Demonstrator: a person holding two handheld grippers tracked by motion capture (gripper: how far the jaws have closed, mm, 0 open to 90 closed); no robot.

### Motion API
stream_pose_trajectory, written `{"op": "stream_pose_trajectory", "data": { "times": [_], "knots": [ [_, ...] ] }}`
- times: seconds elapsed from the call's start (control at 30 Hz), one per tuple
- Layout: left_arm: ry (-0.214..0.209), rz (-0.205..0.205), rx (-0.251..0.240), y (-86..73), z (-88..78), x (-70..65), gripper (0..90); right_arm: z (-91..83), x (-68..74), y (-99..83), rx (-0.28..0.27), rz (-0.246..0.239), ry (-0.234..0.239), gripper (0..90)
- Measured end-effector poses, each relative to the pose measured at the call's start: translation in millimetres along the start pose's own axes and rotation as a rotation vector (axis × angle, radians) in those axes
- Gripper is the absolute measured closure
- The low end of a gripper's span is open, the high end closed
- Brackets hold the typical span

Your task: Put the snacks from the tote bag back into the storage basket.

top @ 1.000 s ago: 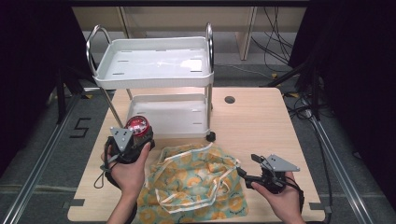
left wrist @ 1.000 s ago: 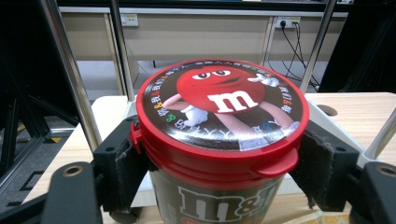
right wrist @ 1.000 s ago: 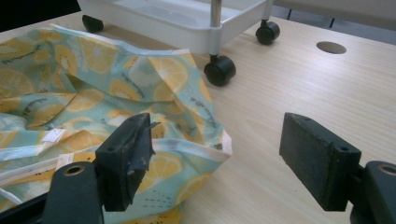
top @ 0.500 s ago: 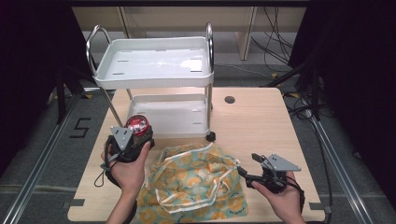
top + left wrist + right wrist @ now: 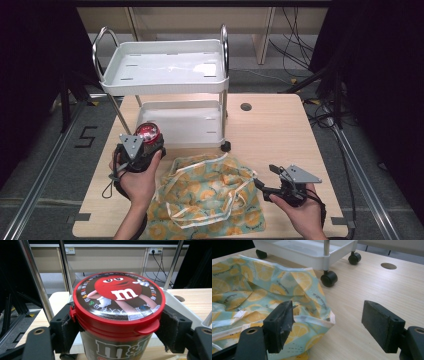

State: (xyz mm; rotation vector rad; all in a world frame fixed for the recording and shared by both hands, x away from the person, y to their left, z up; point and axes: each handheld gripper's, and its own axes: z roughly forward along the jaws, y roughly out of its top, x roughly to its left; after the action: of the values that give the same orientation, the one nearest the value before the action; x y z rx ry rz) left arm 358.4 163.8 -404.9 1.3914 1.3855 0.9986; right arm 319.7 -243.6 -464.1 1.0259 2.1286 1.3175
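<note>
Two grippers work here: nearest, the right gripper (image 5: 266, 181) gapes wide beside the lemon-print bag (image 5: 207, 197), seemingly ready to catch its rim; the left gripper (image 5: 117, 327) clamps the M&M's tub (image 5: 117, 315) upright before the white cart (image 5: 165, 75).

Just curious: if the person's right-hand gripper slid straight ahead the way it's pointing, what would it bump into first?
Probably the edge of the lemon-print bag at the right gripper; its left jaw already overlaps it, though depth is unclear.
</note>
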Motion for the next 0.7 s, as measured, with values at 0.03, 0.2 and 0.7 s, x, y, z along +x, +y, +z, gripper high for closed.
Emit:
{"op": "stream_pose_trajectory", "data": {
  "times": [0.03,0.2,0.7],
  "knots": [
    [0.003,-0.001,0.002,-0.3,1.0,0.1,25.5,-0.2,2.3,-0.3,0.008,0.029,0.001,26.5],
    [0.009,0.004,0.004,-0.7,4.5,0.7,25.5,0.2,1.1,0.1,0.002,0.022,-0.002,26.4],
    [0.025,-0.002,0.013,-2.5,13.5,2.3,25.4,0.1,-0.7,0.7,-0.006,0.001,-0.001,26.5]
  ]
}}
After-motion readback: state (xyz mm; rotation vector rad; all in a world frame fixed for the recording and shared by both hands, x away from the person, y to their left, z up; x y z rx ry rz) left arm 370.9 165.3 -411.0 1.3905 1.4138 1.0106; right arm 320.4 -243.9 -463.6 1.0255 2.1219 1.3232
